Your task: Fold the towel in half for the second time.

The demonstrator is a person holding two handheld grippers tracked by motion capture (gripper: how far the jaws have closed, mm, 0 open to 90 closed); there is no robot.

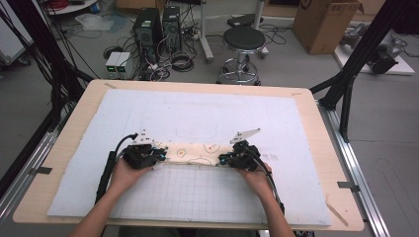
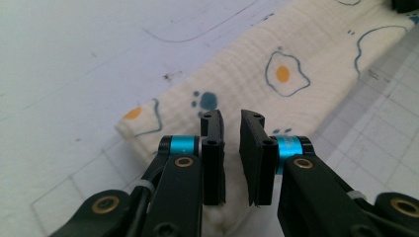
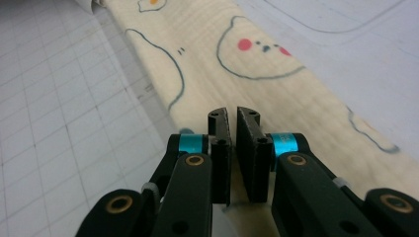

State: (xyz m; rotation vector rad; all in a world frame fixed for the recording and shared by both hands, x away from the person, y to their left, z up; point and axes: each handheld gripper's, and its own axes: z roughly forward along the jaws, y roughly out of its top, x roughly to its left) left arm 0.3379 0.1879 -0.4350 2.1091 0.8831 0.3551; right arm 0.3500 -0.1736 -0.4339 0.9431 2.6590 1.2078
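Observation:
A long cream cloth (image 1: 195,153) printed with fried eggs and bear faces lies as a folded strip on the white mat (image 1: 197,108), between my two grippers. My left gripper (image 1: 162,155) sits at the strip's left end. In the left gripper view its jaws (image 2: 231,117) stand a little apart over the cloth (image 2: 296,49), pressing on nothing. My right gripper (image 1: 222,159) is at the strip's right end. In the right gripper view its jaws (image 3: 232,112) are almost together above the cloth (image 3: 222,39), with a thin slit between them and nothing seen caught there.
The mat covers most of the wooden table (image 1: 74,133) and has a printed grid (image 1: 197,192) on its near half. Beyond the table stand a stool (image 1: 243,42), computer towers (image 1: 148,27) with cables, and a cardboard box (image 1: 323,22). Black frame posts flank both sides.

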